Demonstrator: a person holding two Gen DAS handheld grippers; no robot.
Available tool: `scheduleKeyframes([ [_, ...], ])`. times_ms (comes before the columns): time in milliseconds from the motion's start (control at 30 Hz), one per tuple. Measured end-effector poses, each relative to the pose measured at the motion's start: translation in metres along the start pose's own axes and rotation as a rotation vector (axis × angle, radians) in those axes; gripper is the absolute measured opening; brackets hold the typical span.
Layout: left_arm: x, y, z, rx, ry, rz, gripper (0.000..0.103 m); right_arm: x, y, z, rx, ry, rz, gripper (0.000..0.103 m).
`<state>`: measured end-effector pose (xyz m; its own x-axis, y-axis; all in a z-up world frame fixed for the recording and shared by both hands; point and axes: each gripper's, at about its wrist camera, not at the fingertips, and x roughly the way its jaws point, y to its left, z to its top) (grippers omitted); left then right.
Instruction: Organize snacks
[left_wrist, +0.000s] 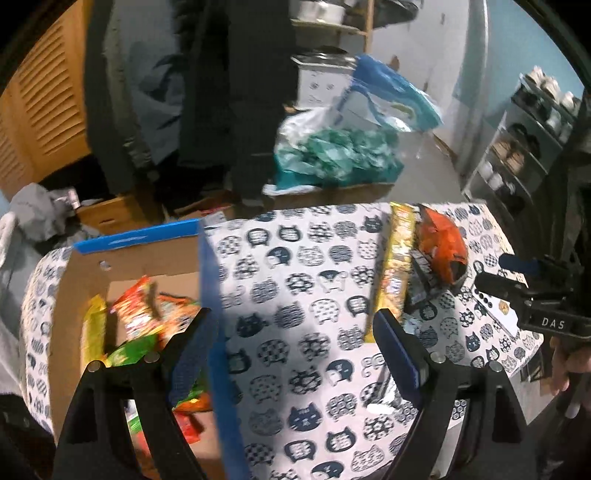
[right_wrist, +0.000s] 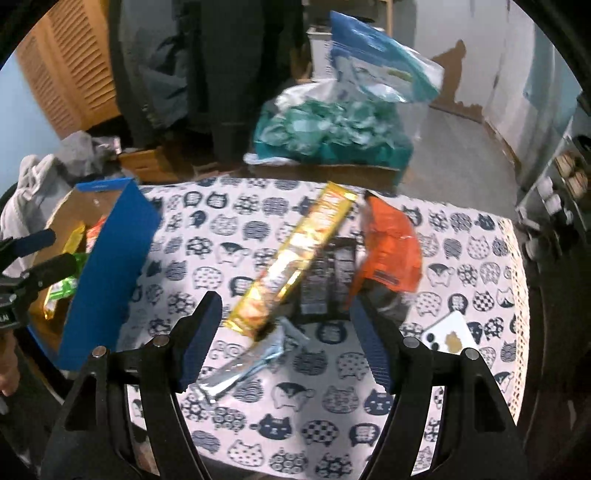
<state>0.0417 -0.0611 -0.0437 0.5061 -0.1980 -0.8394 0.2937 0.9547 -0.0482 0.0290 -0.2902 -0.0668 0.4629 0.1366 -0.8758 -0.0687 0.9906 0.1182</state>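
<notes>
Table carries a white cloth printed with dark-blue cat faces; most of its middle is bare.

Cardboard box, blue outside, stands on the table's left end, its long blue wall facing the table's middle. Inside it lie several snack packs: a yellow one along the left wall, red-orange ones in the middle, a green one nearest the camera. Details are blurred.

Loose snacks lie in a cluster right of centre, well apart from the box. Long gold wrapper runs diagonally. Orange bag sits to its right, crumpled. Dark packet lies flat between the two, partly under both. Silver-blue pouch lies at the gold wrapper's near end, touching it. A small white card with dots rests near the right edge.

Left gripper: jaws spread wide, nothing between them; the left finger hangs over the box's contents, the right over bare cloth near the gold wrapper's end. The box's blue wall passes through the gap below.

Right gripper: jaws released, wide apart, gripping nothing. In its own view the near end of the gold wrapper and the silver-blue pouch appear between the fingers; whether either pad touches the pouch cannot be told.

Beyond the table: teal bags on the floor and a louvred wooden door.
</notes>
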Motion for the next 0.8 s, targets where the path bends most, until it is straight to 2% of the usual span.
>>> scheduleKeyframes([
  [267,0.045,-0.042,0.040,0.052,0.071,-0.070,0.087,0.024,-0.051,0.029,0.061,0.039,-0.059,0.073],
  [467,0.086,-0.078,0.063,0.127,0.136,-0.087,0.087,0.050,-0.084,0.046,0.133,0.093,-0.028,0.073],
  [800,0.135,-0.099,0.077,0.121,0.199,-0.117,0.087,0.091,-0.117,0.051,0.146,0.187,-0.044,0.073],
])
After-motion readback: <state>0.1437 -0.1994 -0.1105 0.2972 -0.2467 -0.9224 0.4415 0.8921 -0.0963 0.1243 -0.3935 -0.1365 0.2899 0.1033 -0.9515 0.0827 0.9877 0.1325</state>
